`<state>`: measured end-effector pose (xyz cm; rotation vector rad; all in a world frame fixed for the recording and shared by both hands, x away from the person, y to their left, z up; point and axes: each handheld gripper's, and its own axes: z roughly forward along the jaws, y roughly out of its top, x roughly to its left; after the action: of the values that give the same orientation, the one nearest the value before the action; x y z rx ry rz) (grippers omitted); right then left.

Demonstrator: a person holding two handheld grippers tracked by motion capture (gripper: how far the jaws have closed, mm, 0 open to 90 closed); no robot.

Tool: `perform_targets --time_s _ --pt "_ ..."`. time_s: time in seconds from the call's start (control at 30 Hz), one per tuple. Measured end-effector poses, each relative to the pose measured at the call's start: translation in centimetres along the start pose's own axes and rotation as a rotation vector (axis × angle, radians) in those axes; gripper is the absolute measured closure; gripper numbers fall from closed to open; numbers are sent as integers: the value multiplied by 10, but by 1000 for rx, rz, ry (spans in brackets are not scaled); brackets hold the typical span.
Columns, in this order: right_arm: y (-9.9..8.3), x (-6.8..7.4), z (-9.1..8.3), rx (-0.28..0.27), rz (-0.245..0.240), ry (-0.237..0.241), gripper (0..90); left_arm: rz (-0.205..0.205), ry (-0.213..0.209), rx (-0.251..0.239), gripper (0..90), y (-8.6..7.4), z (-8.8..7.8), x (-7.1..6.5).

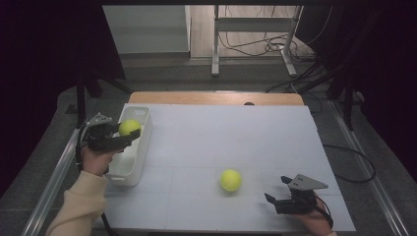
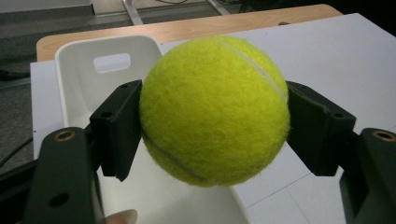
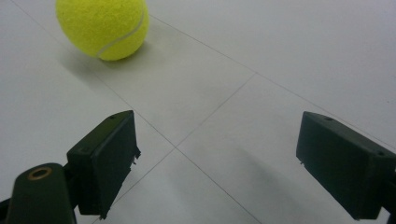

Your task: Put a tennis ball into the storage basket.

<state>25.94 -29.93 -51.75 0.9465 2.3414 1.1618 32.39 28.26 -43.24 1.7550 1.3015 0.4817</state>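
Observation:
My left gripper (image 1: 129,136) (image 2: 215,112) is shut on a yellow tennis ball (image 1: 130,127) (image 2: 215,109), both black pads pressing its sides. It holds the ball over the white bin (image 1: 125,164) (image 2: 74,70) at the table's left edge. A second tennis ball (image 1: 230,180) (image 3: 102,25) lies on the white table top near the front middle. My right gripper (image 1: 276,190) (image 3: 217,163) rests near the front right, open, with nothing between its jaws; that ball sits ahead and to its left, apart from it.
The white table top (image 1: 236,137) has thin seam lines and a wooden strip (image 1: 216,98) along its far edge. Beyond it stand a metal frame's legs (image 1: 215,44) and loose cables (image 1: 265,46) on the floor. Metal rails (image 1: 54,172) run along both sides of the table.

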Motion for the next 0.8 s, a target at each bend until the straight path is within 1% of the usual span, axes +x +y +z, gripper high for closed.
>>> perform_targets --time_s 0.23,0.37,0.63,0.8 --pt "0 0 0 -1 0 1 129 -21 25 18 266 -1 3 10" --pt "0 0 0 1 0 0 129 -29 34 31 267 -1 6 13" --pt "0 0 0 1 0 1 129 -45 55 78 265 -2 14 19" --pt "0 0 0 1 0 1 129 -56 58 86 262 -3 15 21"
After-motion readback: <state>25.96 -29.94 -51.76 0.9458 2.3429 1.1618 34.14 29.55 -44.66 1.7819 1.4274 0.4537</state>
